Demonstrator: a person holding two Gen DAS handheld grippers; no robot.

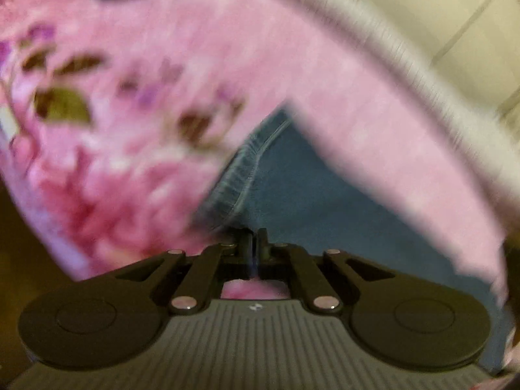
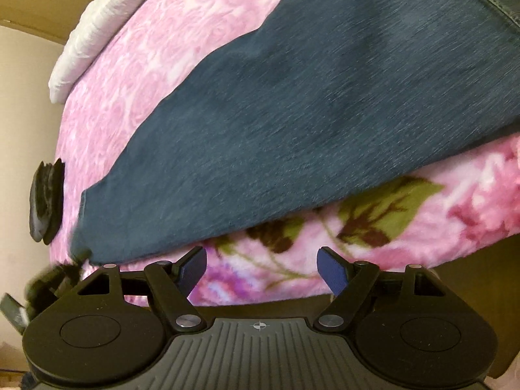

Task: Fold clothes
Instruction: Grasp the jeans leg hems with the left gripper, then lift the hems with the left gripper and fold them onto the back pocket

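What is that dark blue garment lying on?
The dark blue garment lies on a pink floral blanket, which shows all around it. A white pillow sits at the far edge. Whatever is beneath the blanket is covered.

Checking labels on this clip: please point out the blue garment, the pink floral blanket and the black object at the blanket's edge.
blue garment (image 2: 308, 113), right wrist view, middle of the spread cloth.
pink floral blanket (image 2: 136, 74), right wrist view, bare patch left of the garment.
black object (image 2: 45, 201), right wrist view, its centre, at the blanket's left edge.

A bed (image 2: 136, 74) under a pink floral blanket (image 2: 471, 201) fills the scene. A white pillow (image 2: 91, 35) lies far left, beside a cream wall (image 2: 22, 97).
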